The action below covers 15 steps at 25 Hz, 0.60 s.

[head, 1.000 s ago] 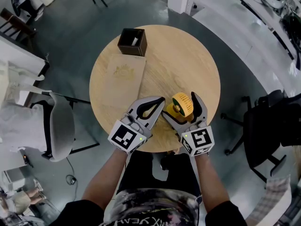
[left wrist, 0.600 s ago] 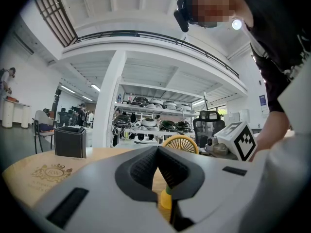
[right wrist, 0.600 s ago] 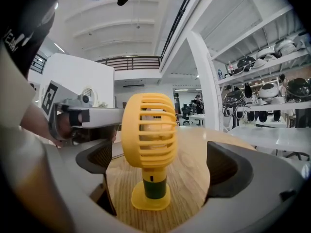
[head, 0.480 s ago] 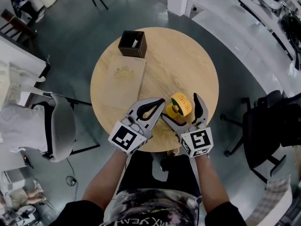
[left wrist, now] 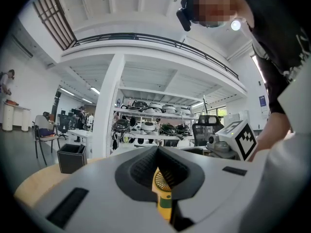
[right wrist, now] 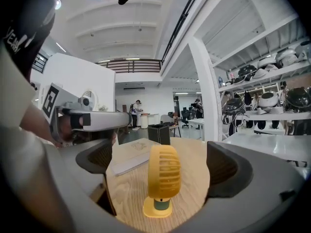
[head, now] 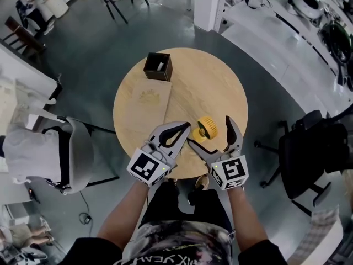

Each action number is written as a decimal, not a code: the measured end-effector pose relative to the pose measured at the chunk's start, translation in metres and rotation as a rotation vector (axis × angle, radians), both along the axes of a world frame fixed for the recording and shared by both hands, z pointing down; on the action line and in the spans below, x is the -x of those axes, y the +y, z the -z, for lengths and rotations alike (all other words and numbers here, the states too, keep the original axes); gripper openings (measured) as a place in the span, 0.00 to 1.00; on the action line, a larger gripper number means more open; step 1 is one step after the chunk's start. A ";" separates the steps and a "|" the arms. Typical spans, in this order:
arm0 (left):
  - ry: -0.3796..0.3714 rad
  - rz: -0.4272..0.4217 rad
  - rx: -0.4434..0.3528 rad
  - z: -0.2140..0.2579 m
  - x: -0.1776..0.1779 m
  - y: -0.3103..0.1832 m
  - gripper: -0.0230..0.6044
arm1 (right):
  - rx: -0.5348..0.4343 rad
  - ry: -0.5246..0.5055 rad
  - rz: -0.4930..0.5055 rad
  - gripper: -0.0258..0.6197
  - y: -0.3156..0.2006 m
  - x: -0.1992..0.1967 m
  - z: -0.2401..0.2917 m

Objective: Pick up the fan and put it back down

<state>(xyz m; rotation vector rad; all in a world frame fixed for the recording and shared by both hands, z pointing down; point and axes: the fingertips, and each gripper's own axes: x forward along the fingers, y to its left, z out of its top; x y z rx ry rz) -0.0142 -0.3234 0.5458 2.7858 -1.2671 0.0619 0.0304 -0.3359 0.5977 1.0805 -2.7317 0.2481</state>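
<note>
Fingers (right wrist: 226, 169) of your right gripper (head: 208, 131) stand wide and have just been opening. The yellow fan (right wrist: 164, 171) is between them, untouched, upright on the round tabletop (head: 193, 87) near your edge. Pull straight back so neither finger bumps it over. Your left gripper (head: 186, 127) is closed on nothing, just beside the fan.
</note>
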 end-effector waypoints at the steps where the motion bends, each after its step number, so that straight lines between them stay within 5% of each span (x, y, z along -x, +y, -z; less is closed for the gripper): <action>1: 0.001 0.000 -0.003 0.008 0.000 0.002 0.06 | -0.004 0.000 0.000 0.95 0.002 0.000 0.008; 15: -0.003 0.005 -0.049 0.114 0.012 0.026 0.06 | -0.070 -0.024 0.012 0.95 0.033 0.001 0.136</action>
